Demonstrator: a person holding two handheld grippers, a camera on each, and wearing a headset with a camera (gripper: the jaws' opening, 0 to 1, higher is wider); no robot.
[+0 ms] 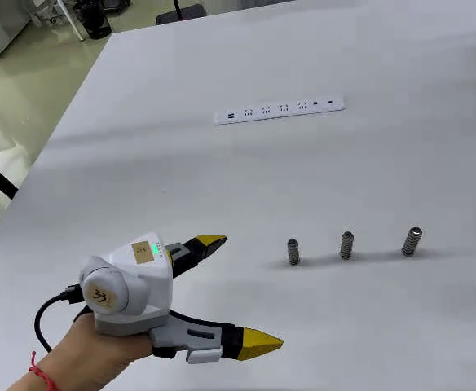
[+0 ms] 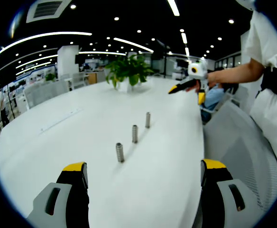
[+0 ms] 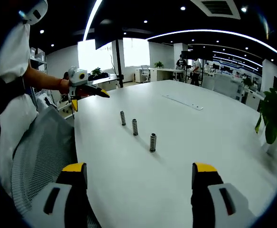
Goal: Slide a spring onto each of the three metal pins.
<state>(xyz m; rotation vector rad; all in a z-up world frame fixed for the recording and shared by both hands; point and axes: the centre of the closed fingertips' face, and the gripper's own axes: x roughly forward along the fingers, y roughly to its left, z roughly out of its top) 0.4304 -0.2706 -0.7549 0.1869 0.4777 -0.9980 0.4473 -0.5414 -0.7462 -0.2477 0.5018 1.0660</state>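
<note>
The left gripper [image 1: 242, 292] is hovering over the near-left part of the table [image 1: 181, 163], its fingers [image 1: 258, 343] spread wide and carrying nothing. The right gripper [image 3: 138, 167] is likewise standing released and empty, looking along the row from its right end. The three metal pins [image 1: 346, 245] are standing in a row to the right of the left gripper, well apart from it. Each is looking wrapped in a spring [image 1: 293, 252], so the job is seeming all but finished. The rightmost pin [image 1: 412, 241] is appearing to lean in the head view, though that may be the camera's angle. I am judging the risk to be a low sweep of either gripper past the row, knocking a pin over or flicking a coil off. The power strip [image 1: 279, 109] is lying on the far side, well apart from all this.
</note>
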